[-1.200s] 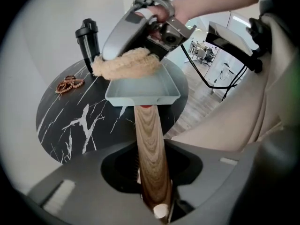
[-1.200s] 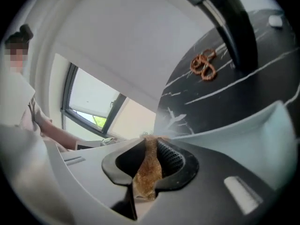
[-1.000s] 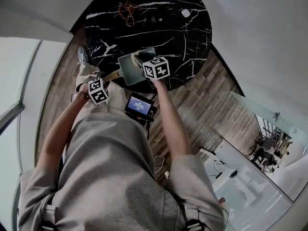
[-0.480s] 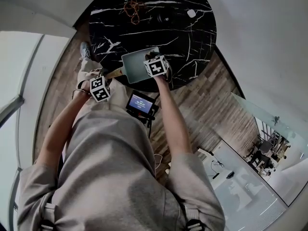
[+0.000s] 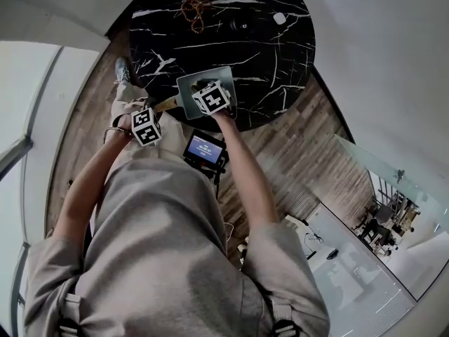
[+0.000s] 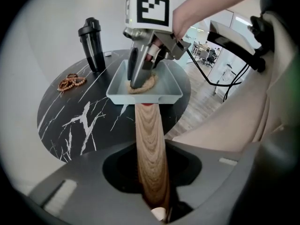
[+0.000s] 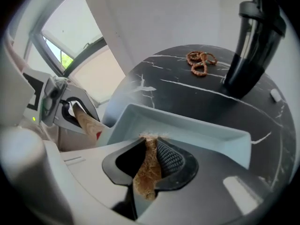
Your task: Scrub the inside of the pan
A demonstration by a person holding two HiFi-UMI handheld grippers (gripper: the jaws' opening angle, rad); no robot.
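Observation:
A pale grey-blue rectangular pan [image 5: 186, 84] lies near the front edge of the round black marble table [image 5: 266, 55]. Its wooden handle [image 6: 150, 144] runs back between the jaws of my left gripper [image 6: 152, 177]. Those jaws have just been closing, and they are shut on the handle. My right gripper [image 6: 137, 82] points steeply down into the pan [image 6: 166, 92]. It is shut on a brown fibrous scrubber [image 7: 147, 172], whose lower end [image 6: 149, 84] rests on the pan's floor. In the head view the marker cube hides the right gripper's fingertips.
A black shaker bottle [image 6: 93, 43] stands at the back of the table, with a string of brown beads [image 6: 70, 82] beside it. A small device with a lit screen [image 5: 203, 149] sits below the table edge by the person's legs. The floor around is wood plank.
The right gripper has moved left and down into the pan and has rolled a little. The left gripper and the pan handle have stayed in place.

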